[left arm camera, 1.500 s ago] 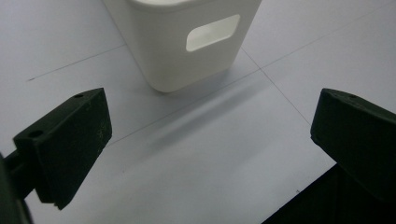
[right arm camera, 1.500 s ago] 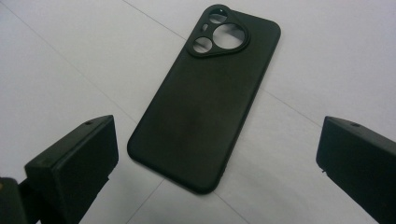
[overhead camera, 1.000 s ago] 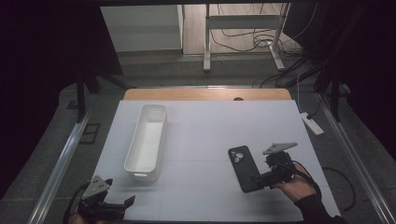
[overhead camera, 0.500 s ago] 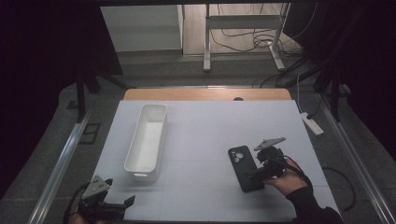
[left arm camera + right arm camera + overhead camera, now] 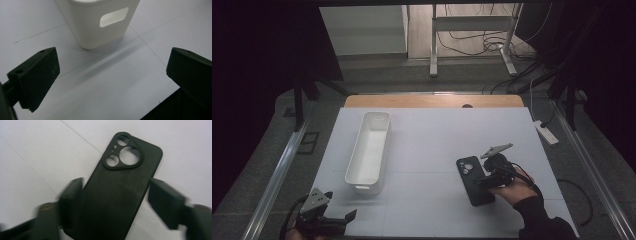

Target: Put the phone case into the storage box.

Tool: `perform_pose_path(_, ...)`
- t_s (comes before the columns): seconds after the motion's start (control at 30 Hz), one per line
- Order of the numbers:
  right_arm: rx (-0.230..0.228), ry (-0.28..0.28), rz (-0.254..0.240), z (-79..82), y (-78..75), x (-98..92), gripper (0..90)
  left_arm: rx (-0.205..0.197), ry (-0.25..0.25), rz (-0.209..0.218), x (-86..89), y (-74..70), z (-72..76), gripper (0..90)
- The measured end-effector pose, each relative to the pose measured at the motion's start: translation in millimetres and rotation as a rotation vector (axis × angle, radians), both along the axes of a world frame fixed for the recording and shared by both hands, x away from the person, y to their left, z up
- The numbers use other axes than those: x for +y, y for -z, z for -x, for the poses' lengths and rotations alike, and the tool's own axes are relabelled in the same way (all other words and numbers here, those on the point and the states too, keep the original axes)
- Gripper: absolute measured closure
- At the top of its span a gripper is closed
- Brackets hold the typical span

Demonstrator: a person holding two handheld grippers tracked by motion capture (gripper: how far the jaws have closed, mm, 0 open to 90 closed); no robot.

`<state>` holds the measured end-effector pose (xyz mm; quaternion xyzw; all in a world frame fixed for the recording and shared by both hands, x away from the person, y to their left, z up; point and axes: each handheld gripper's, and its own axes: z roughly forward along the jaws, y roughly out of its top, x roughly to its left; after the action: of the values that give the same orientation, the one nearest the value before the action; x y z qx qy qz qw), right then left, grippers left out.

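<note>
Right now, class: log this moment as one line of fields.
right tongs: closing around black phone case, right pad not touching | left tongs: open, facing white bin | case flat on table

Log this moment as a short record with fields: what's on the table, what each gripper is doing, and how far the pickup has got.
surface: white table
item in hand: black phone case, lying flat, camera cutouts facing up
container: white bin, empty, left of the case
right gripper: jaws astride the case's long sides and just been closing; left jaw at the edge, a gap shows at the right jaw
left gripper: jaws wide open, nothing between them, facing the bin's short end with the handle slot
progress: case not yet lifted
</note>
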<state>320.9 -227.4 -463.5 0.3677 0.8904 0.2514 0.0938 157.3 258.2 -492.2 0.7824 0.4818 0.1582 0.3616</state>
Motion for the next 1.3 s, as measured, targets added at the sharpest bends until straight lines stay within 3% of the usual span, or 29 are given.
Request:
perform_pose_path(0.07,0.010,-0.010,0.010,-0.8,0.6,0.5,48.7,0.000,0.000,0.000,0.0,0.0,0.0,0.0)
perform_pose_path(0.1,0.010,-0.010,0.010,-0.8,0.6,0.5,48.7,0.000,0.000,0.001,-0.1,0.1,0.0,0.0)
perform_pose_path(0.27,0.033,-0.032,0.029,-2.6,2.5,2.1,77.6,0.000,0.001,0.001,-0.2,0.1,0.1,0.0)
perform_pose_path(0.37,0.053,-0.053,0.028,-3.4,3.1,1.9,89.9,-0.001,0.001,0.000,-0.3,0.0,0.1,0.0)
perform_pose_path(0.53,0.072,-0.071,0.040,-3.3,7.3,2.9,89.9,-0.001,0.001,-0.001,-0.5,0.0,0.3,0.0)
perform_pose_path(0.93,0.052,-0.094,0.026,-0.6,11.2,13.3,89.9,-0.002,0.003,-0.008,-1.0,0.1,0.2,0.0)
perform_pose_path(1.3,0.043,-0.135,0.019,1.8,15.3,34.0,89.9,-0.001,0.004,-0.012,-1.5,0.1,0.3,0.0)
